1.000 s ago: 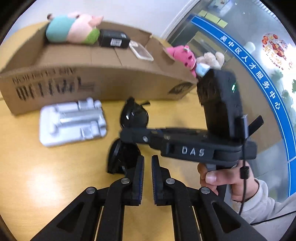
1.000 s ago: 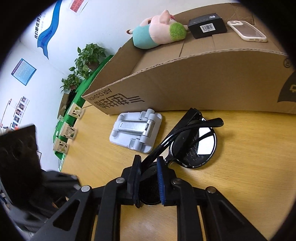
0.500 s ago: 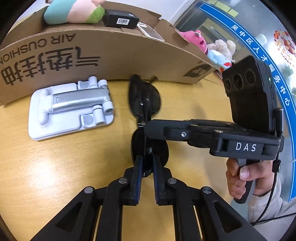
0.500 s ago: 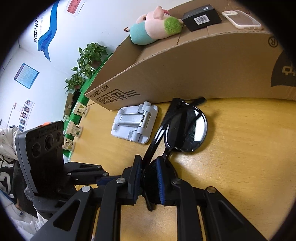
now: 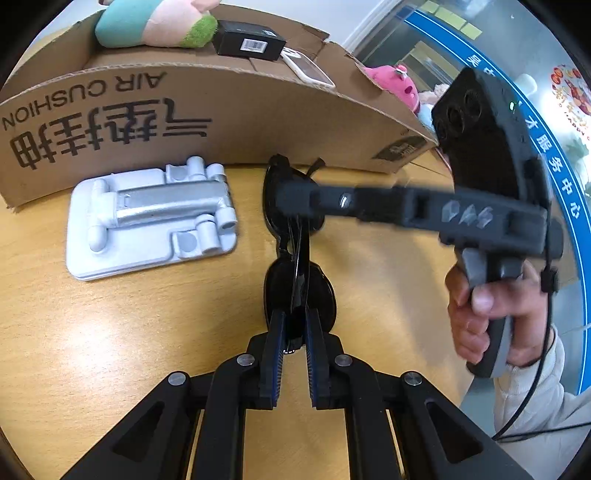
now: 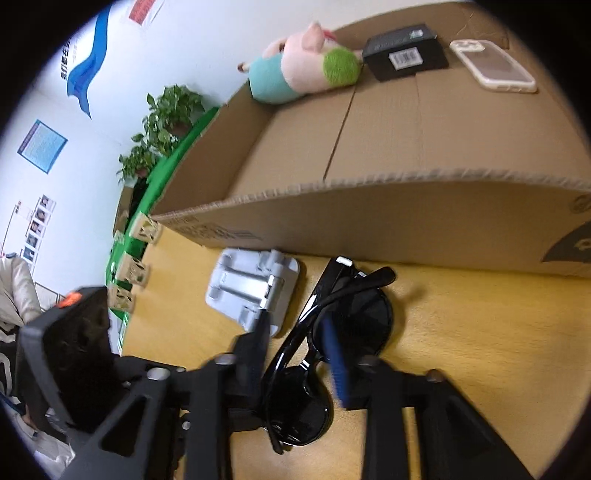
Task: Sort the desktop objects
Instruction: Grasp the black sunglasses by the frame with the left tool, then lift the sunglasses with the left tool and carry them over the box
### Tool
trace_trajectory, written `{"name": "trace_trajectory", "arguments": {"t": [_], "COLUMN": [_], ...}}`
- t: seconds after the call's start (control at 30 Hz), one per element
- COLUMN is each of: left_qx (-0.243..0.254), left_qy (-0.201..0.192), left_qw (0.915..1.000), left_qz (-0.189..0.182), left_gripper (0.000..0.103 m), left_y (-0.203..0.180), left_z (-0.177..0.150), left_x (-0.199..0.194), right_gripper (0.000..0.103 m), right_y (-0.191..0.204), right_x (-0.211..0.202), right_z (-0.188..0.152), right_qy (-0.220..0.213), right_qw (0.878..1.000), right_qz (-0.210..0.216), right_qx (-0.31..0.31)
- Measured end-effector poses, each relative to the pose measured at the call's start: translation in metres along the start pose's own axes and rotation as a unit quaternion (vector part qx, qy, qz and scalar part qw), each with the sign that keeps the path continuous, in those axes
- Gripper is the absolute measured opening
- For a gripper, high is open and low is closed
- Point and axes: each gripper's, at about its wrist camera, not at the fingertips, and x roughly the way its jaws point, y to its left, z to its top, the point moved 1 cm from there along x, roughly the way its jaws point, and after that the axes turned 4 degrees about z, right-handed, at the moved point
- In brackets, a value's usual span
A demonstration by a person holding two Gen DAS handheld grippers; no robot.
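Black folded sunglasses (image 5: 295, 258) lie on edge on the wooden table (image 5: 110, 350), in front of the cardboard box (image 5: 221, 122). My left gripper (image 5: 293, 332) is shut on their near lens and frame. My right gripper (image 5: 291, 195), blurred, reaches in from the right to the far lens, held by a person's hand (image 5: 491, 314). In the right wrist view the right gripper (image 6: 295, 343) stands open. The sunglasses (image 6: 351, 321) sit between its fingers, and its blue pad (image 6: 334, 362) is clear of them.
A silver folding phone stand (image 5: 151, 218) lies left of the sunglasses. Inside the box are a plush pig (image 5: 155, 22), a small black carton (image 5: 251, 40) and a phone case (image 5: 306, 68). A pink plush (image 5: 395, 83) sits beyond the box's right end.
My left gripper came down and forward onto the sunglasses and took hold of the near lens. The right gripper's fingers, earlier pinched on the frame, have spread apart, and it has shifted.
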Motion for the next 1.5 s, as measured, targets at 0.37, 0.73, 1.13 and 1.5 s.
{"name": "trace_trajectory", "arguments": {"t": [0.37, 0.73, 1.13, 1.5], "left_qx": [-0.009, -0.059, -0.052, -0.021], "left_qy": [0.004, -0.013, -0.036, -0.009], "left_qw": [0.9995, 0.9923, 0.988, 0.9935], "left_qz": [-0.03, -0.108, -0.141, -0.111], "left_gripper": [0.037, 0.055, 0.07, 0.006], "left_y": [0.001, 0.0, -0.001, -0.012], "left_z": [0.008, 0.008, 0.013, 0.009], "left_x": [0.01, 0.011, 0.003, 0.02], "right_gripper": [0.008, 0.008, 0.008, 0.008], "right_y": [0.002, -0.004, -0.006, 0.002], "right_x": [0.003, -0.001, -0.008, -0.027], "right_z": [-0.014, -0.02, -0.019, -0.022], "right_qy": [-0.014, -0.035, -0.05, -0.078], "right_qw": [1.0, 0.998, 0.997, 0.994], "right_qz": [0.007, 0.01, 0.01, 0.035], "right_qx": [0.007, 0.044, 0.06, 0.07]}}
